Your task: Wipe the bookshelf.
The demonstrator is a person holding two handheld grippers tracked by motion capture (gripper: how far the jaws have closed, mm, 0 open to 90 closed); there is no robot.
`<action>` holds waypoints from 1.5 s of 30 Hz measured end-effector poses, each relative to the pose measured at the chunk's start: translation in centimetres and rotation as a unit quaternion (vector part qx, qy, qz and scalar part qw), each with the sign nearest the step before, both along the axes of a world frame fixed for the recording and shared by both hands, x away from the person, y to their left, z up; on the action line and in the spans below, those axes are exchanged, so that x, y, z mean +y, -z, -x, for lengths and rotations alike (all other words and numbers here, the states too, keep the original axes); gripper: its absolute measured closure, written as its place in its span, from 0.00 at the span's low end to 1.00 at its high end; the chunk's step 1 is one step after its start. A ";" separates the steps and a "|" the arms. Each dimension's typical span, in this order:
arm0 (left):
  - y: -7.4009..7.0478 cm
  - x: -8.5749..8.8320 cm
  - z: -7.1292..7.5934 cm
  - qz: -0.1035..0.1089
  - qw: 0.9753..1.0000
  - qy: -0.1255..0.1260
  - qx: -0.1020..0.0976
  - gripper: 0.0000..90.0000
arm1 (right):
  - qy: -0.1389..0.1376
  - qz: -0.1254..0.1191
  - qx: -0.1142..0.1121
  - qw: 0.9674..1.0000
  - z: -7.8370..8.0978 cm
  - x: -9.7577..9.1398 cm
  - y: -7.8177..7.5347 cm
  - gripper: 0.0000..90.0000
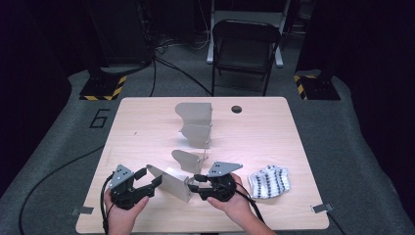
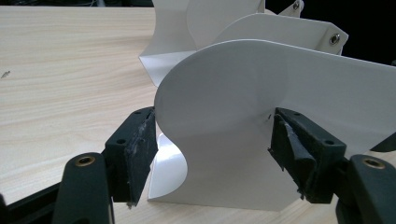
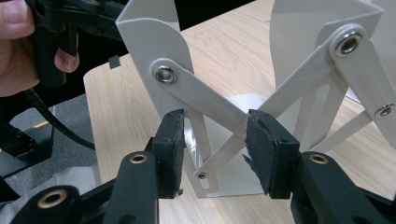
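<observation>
Tabletop: light wood. Folding metal rack stands mid-tabletop, extending to the near edge. Left gripper fingers open around the nearest panel; contact apparently none. Right gripper fingers parted astride the crossed hinge bars, not pressing. Patterned cloth lies right.

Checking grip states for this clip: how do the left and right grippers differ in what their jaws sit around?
The left gripper straddles the rack's nearest broad curved panel, pads apart from it. The right gripper straddles the thin crossed struts at the hinged side, not visibly clamping. Both are hand-held with black jaws open.
</observation>
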State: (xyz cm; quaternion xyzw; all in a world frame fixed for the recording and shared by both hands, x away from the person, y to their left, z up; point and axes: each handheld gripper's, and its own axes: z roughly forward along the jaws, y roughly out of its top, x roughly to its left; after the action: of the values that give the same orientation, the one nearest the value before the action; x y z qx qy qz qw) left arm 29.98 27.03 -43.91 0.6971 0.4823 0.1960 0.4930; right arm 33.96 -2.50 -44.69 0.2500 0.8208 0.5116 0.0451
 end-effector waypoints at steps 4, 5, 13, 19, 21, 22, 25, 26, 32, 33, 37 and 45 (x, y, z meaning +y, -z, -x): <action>-0.3 0.4 0.6 0.008 1.000 -0.002 -0.002 0.36 | -0.002 -0.009 -0.005 1.000 0.2 -0.4 -0.5 0.61; -0.3 0.4 0.8 0.009 1.000 -0.001 -0.003 0.36 | 0.001 -0.013 -0.006 1.000 0.2 -0.7 -0.7 0.61; -0.6 0.4 1.9 0.027 0.999 0.019 -0.001 0.38 | 0.045 -0.030 -0.010 0.999 -1.5 -3.9 -1.8 0.61; 0.0 -1.0 2.1 0.014 0.999 0.031 0.001 0.38 | 0.095 -0.014 -0.009 0.995 -4.5 -4.7 -1.4 0.61; 0.0 -1.3 2.1 0.011 0.999 0.033 0.001 0.37 | 0.104 -0.017 -0.009 0.994 -5.2 -4.7 -1.4 0.59; 0.0 -1.3 2.1 0.011 0.999 0.033 0.001 0.36 | 0.104 -0.017 -0.009 0.994 -5.2 -4.7 -1.4 0.59; -0.1 -1.7 2.1 0.014 0.999 0.036 -0.002 0.35 | 0.126 -0.025 -0.010 0.992 -6.6 -4.7 -1.9 0.56; -0.2 -1.7 2.1 0.014 0.999 0.037 -0.002 0.35 | 0.125 -0.023 -0.011 0.992 -7.0 -4.6 -2.0 0.56; -0.7 -1.9 2.4 0.011 0.999 0.036 -0.014 0.34 | 0.127 -0.030 -0.017 0.991 -8.5 -3.8 -3.0 0.54; -0.8 -2.0 2.4 0.012 0.999 0.037 -0.017 0.34 | 0.124 -0.025 -0.021 0.992 -8.7 -3.6 -3.1 0.54; -1.1 -2.3 2.4 0.015 0.999 0.039 -0.018 0.33 | 0.118 -0.017 -0.028 0.993 -9.2 -2.8 -3.3 0.58; -1.6 -2.8 2.6 0.015 0.999 0.044 -0.025 0.32 | 0.112 0.000 -0.032 0.993 -9.8 -2.1 -2.9 0.65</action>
State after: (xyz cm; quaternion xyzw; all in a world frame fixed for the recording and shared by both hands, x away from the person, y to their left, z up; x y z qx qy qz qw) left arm 27.38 24.19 -42.27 0.7047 0.4419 0.1841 0.5236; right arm 43.72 -4.63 -41.77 0.3234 0.7861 0.5108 0.1287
